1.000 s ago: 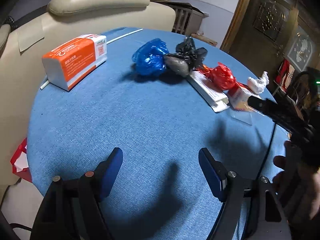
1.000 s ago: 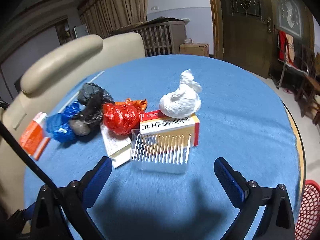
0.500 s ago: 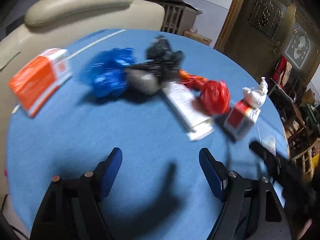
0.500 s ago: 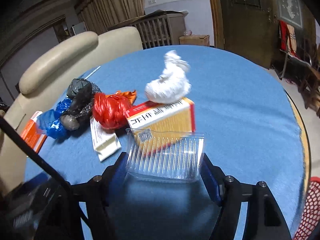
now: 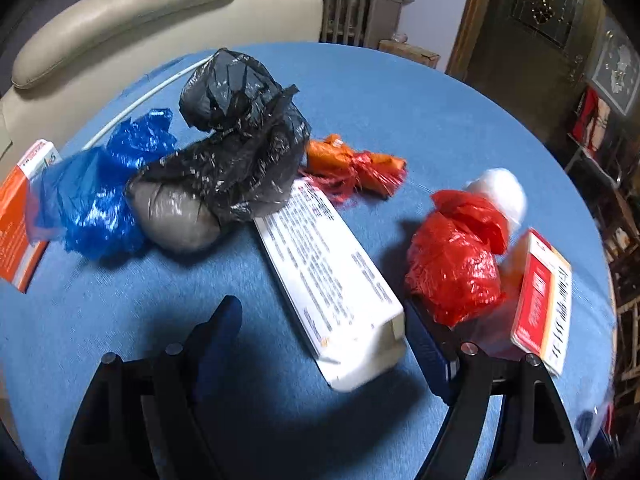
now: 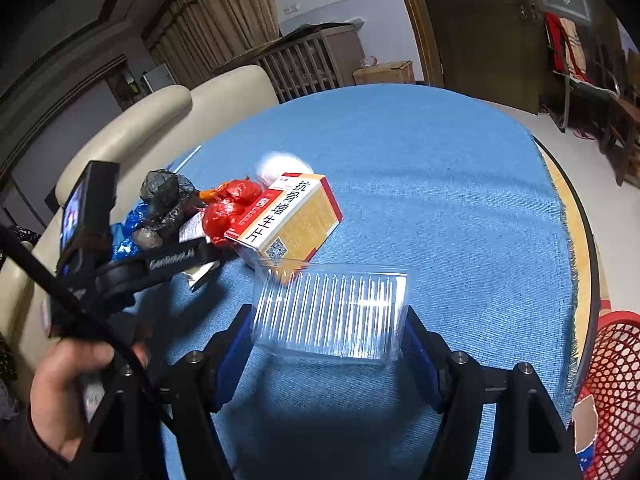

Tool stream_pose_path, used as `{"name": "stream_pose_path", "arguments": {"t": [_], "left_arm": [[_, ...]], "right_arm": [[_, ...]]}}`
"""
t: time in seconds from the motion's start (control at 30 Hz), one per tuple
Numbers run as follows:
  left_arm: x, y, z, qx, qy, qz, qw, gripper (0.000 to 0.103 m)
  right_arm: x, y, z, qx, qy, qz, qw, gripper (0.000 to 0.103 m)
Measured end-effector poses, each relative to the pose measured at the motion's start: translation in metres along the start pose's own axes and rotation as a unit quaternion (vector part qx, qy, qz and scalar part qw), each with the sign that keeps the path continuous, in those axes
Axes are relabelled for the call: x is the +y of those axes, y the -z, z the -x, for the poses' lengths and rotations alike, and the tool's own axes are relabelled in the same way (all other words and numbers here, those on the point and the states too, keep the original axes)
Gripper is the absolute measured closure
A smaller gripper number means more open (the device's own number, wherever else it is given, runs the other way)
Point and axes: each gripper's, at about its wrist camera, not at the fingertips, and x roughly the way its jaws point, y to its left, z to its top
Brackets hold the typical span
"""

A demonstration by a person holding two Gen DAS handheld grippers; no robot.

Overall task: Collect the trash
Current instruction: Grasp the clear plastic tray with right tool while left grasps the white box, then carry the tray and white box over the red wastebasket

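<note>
My right gripper (image 6: 326, 320) is shut on a clear ribbed plastic tray (image 6: 332, 304), both pads against its ends. Just beyond it lies a red-and-yellow medicine box (image 6: 292, 220). My left gripper (image 5: 320, 312) stands open over the blue tablecloth (image 5: 420, 112), and the near end of a long white box (image 5: 328, 272) lies between its fingers without touching the pads. Around that box sit a red bag (image 5: 452, 256), a black bag (image 5: 244, 136), a blue bag (image 5: 92, 196), an orange wrapper (image 5: 352, 164) and a white wad (image 5: 500, 192).
An orange tissue pack (image 5: 16, 220) lies at the table's left edge, by a cream armchair (image 5: 120, 12). A red mesh basket (image 6: 616, 380) stands on the floor to the right of the table. A person's hand (image 6: 68, 380) holds the left gripper's handle.
My right jaws closed on the clear tray and now hold it. My left gripper moved in toward the pile, bringing the white box between its fingers.
</note>
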Motion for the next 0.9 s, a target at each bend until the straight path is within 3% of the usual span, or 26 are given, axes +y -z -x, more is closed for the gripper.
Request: {"name": "stream_pose_path", "arguments": {"t": [0.13,0.17,0.2,0.53,0.7,0.9], "left_arm": [[-0.002,-0.005,-0.005,-0.004,-0.007,0.0,1.0,0.024],[-0.001,-0.002,-0.002,-0.009,-0.005,0.0,0.9999,0.041],[-0.001,0.0,0.0,-0.014,-0.012,-0.009,0.9998,0.052],[0.016,0.052,0.047,-0.016,0.044,-0.039,0.9982,0.052],[0.027,0.082,0.084,-0.033,0.067,-0.049,0.996,0.052],[0.038,0.093,0.124,-0.063,0.08,-0.049,0.9936,0.052]], "right_arm": [[-0.001,-0.002,-0.001,0.0,-0.008,-0.007,1.0,0.03],[-0.001,-0.002,-0.001,0.0,-0.01,-0.006,1.0,0.03],[-0.002,-0.002,0.0,0.0,-0.011,-0.006,1.0,0.03],[0.009,0.005,0.014,-0.006,-0.021,0.007,1.0,0.03],[0.019,0.017,0.031,-0.013,-0.019,0.016,1.0,0.03],[0.031,0.03,0.055,-0.024,-0.012,0.03,0.999,0.03]]}}
